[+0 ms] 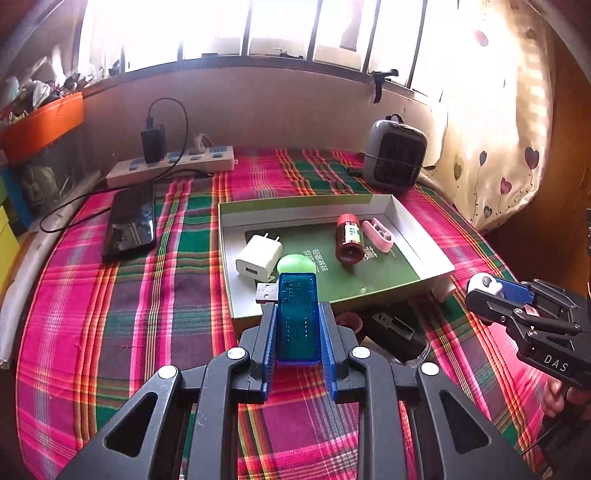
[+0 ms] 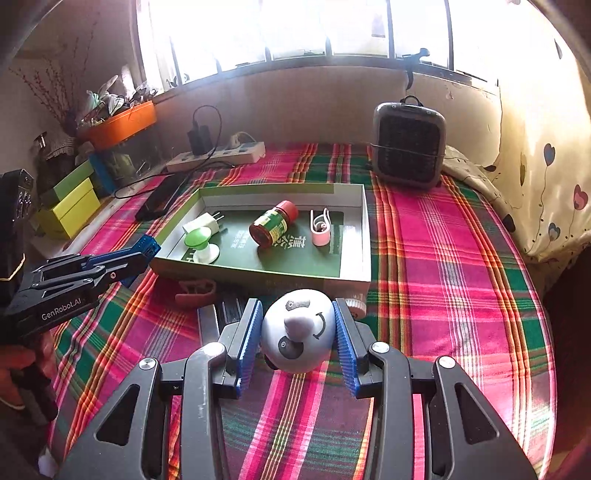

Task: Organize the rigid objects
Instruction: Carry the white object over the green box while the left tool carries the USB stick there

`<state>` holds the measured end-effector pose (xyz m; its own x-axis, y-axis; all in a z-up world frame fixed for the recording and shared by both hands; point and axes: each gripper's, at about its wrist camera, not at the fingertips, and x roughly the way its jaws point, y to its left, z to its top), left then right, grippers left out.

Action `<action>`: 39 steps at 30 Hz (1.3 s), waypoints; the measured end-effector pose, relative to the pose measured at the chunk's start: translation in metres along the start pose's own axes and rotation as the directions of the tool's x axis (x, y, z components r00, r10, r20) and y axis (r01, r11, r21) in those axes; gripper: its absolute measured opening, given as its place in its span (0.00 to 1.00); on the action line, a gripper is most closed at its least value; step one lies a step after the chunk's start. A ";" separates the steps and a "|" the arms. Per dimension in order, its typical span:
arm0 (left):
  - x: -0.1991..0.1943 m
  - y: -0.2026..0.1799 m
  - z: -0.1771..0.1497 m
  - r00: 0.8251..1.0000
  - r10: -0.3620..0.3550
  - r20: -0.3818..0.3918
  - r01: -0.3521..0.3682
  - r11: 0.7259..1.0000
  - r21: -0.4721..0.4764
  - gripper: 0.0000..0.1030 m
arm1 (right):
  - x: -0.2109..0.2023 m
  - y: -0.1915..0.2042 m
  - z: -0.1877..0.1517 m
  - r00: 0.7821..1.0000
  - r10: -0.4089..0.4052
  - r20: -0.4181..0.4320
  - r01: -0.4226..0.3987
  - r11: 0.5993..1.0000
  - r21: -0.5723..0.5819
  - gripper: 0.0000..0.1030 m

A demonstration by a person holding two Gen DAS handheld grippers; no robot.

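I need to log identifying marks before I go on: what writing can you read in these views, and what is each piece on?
"DAS": on the black body of the right gripper, in the left wrist view.
"GenRobot.AI": on the black body of the left gripper, in the right wrist view.
White characters on the green floor of the shallow grey cardboard tray: too blurred to read.
Label on the red-capped brown bottle: too small to read.

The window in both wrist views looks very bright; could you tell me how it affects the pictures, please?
Left wrist view: the window is blown out to white and the curtain glows. Right wrist view: the same glare washes out the panes, yet the tray stays readable.
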<state>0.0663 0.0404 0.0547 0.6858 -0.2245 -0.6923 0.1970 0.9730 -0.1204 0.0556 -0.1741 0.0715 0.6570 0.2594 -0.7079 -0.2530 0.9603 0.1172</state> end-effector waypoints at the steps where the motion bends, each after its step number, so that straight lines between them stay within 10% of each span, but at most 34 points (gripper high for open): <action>1: 0.002 0.001 0.003 1.000 -0.006 -0.003 0.006 1.000 -0.006 0.20 | 0.001 0.000 0.004 1.000 0.000 0.001 0.000 1.000 -0.001 0.38; 39: 0.107 0.002 0.062 0.995 -0.071 -0.073 0.069 0.997 -0.028 0.20 | 0.109 -0.022 0.057 0.994 -0.001 -0.108 0.003 1.000 0.017 0.38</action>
<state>0.1840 0.0147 0.0244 0.6169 -0.2885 -0.7322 0.2240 0.9563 -0.1881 0.1728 -0.1609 0.0312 0.5768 0.2461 -0.7789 -0.2394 0.9626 0.1268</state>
